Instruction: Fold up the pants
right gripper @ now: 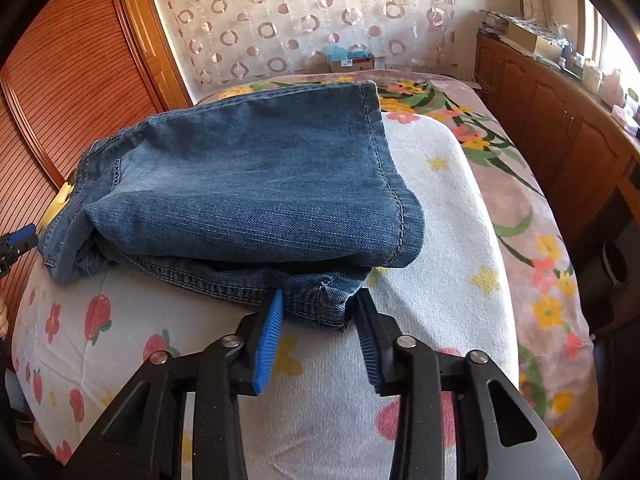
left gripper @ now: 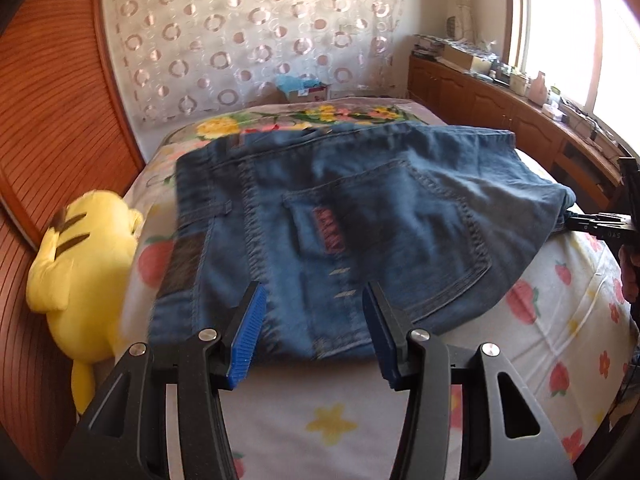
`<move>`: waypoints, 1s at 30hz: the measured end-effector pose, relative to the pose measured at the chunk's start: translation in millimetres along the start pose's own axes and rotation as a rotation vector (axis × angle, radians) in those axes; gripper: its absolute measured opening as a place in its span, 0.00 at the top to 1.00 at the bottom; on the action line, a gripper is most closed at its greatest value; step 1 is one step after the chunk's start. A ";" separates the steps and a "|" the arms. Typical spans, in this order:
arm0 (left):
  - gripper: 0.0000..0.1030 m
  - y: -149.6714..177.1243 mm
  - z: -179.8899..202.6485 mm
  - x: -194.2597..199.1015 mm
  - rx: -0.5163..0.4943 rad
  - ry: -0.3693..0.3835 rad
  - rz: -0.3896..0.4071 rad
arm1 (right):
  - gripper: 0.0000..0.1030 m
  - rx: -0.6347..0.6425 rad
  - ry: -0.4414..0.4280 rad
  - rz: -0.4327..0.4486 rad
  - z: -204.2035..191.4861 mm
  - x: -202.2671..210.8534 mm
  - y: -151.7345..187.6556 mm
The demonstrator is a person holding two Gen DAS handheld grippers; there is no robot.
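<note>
Right gripper [right gripper: 318, 308] fingers astride folded jeans' [right gripper: 248, 184] corner.

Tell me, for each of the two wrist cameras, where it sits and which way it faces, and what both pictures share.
Left wrist: sits on the left gripper, looking down over the waist and back pocket of the folded jeans; its own open fingers show, plus the right gripper at the jeans' right edge.
Right wrist: sits on the right gripper, looking at the jeans' hem end; its own fingers flank a denim corner, and the left gripper shows at far left.
Shared: jeans, flowered bedcover, curtain.
</note>
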State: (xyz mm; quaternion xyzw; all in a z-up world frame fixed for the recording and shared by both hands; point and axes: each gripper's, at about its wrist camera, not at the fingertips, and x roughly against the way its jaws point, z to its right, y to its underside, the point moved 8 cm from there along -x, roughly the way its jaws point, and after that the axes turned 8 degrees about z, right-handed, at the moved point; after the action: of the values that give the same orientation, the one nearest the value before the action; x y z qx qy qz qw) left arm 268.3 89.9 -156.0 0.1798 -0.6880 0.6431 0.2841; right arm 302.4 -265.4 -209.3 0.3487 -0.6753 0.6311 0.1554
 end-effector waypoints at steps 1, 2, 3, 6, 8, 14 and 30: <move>0.50 4.5 -7.0 0.1 0.014 -0.006 -0.009 | 0.78 0.003 0.000 0.002 -0.8 0.5 1.0; 0.50 9.2 -17.0 -0.6 0.031 -0.016 -0.021 | 0.80 0.008 -0.006 0.004 -3.0 0.9 2.1; 0.50 13.1 -24.6 -1.0 0.042 -0.031 -0.029 | 0.81 0.021 0.009 0.006 -2.9 0.9 1.9; 0.48 20.8 -49.9 -2.4 0.072 -0.079 -0.034 | 0.82 0.029 0.012 0.008 -4.8 1.6 4.2; 0.42 24.3 -63.1 -4.3 0.092 -0.100 -0.040 | 0.82 0.029 0.013 0.006 -5.1 1.1 5.0; 0.25 32.2 -81.8 -12.8 0.142 -0.112 -0.048 | 0.82 0.038 0.019 0.005 -6.3 1.1 5.4; 0.71 35.1 -87.2 -31.1 0.151 -0.093 -0.063 | 0.87 0.049 0.000 0.015 -4.3 1.8 2.5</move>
State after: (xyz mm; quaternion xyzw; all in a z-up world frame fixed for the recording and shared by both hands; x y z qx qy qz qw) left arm 284.8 176.1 -201.9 0.2517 -0.6440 0.6750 0.2575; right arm 298.4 -261.8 -209.4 0.3472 -0.6623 0.6485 0.1421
